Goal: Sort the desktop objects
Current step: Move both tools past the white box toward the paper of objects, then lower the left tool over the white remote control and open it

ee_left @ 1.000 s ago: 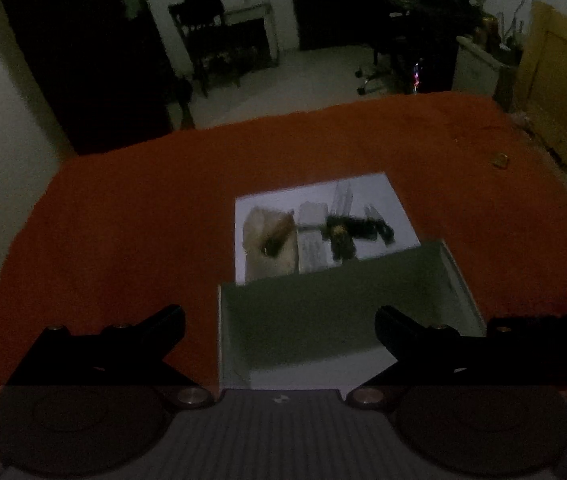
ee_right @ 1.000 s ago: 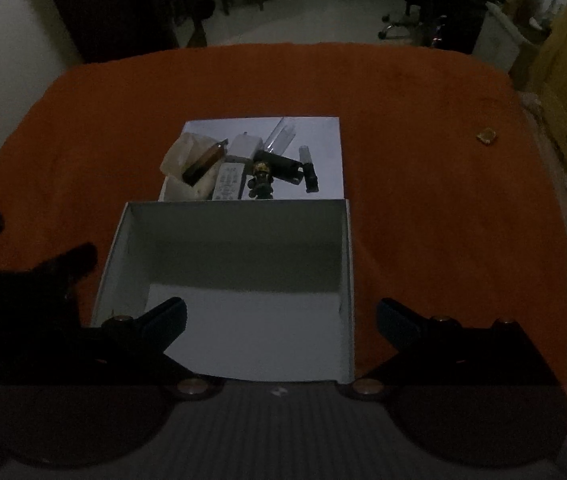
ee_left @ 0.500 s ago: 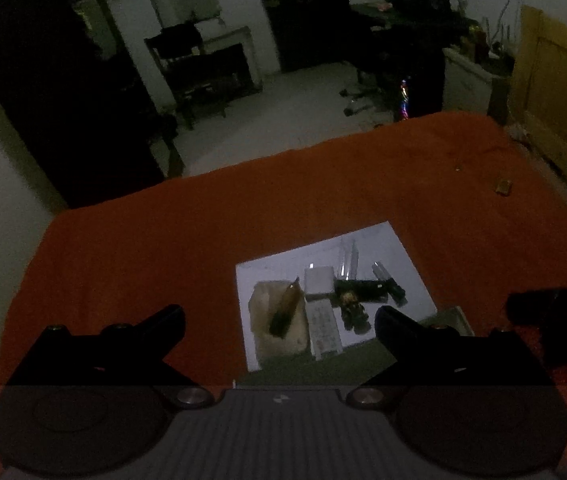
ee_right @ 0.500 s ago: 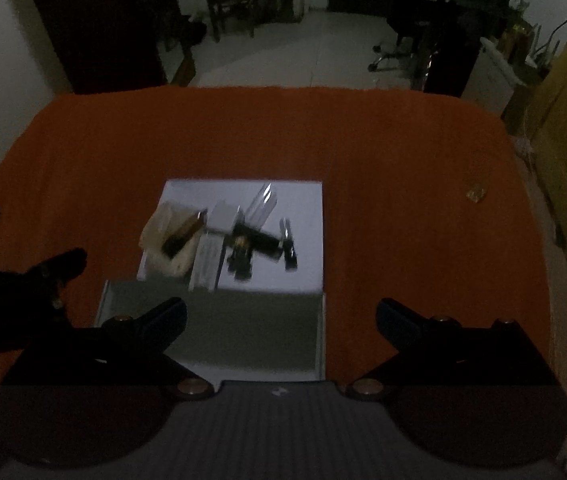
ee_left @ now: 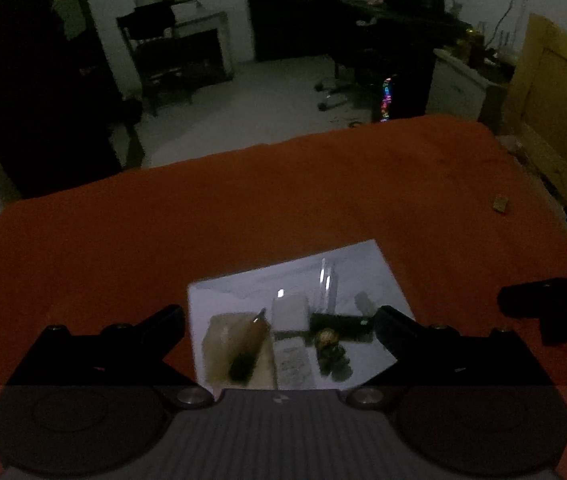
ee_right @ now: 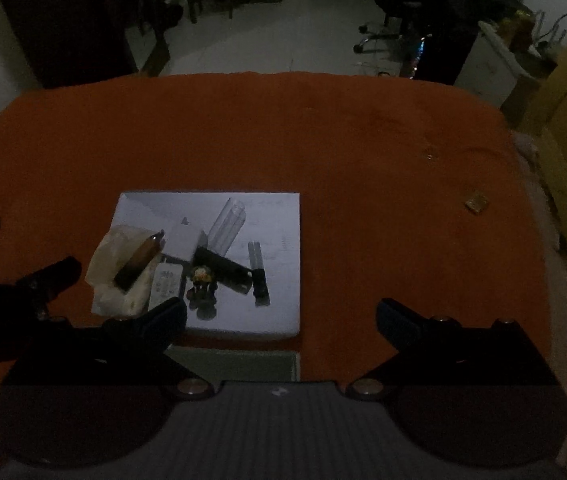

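Both tongs stand wide apart and hold nothing: left tongs (ee_left: 279,322), right tongs (ee_right: 281,314).

Nearest, in the right wrist view, the far wall of a grey-white open cardboard box (ee_right: 235,362) shows just in front of the right tongs, between them and the pile. No item is visible in it; the interior is hidden.

Just beyond the box lies a white rectangular sheet (ee_right: 275,216) on the orange cloth-covered worktop (ee_right: 283,132). All clutter sits on the sheet's near-left half:
- crumpled pale plastic bag (ee_right: 115,276), leftmost, with a brown tapered tube (ee_right: 139,260) on top; long axis runs near-left to far-right.
- small white remote-like slab (ee_right: 165,282), just right of the bag.
- small dark figurine with a yellowish head (ee_right: 202,280).
- black oblong case (ee_right: 223,266), lying diagonally.
- white square box (ee_right: 182,240) and clear plastic tube (ee_right: 227,224), farther back.
- slim dark clip-like stick (ee_right: 257,268), rightmost, axis near-to-far.

Key relation: the pile lies ahead of and left of the right tongs' centre line. In the left wrist view, it sits directly between the left fingers, so the left hand appears nearer and better aligned.

Far right, a small tan object (ee_right: 476,203) lies alone, well apart.
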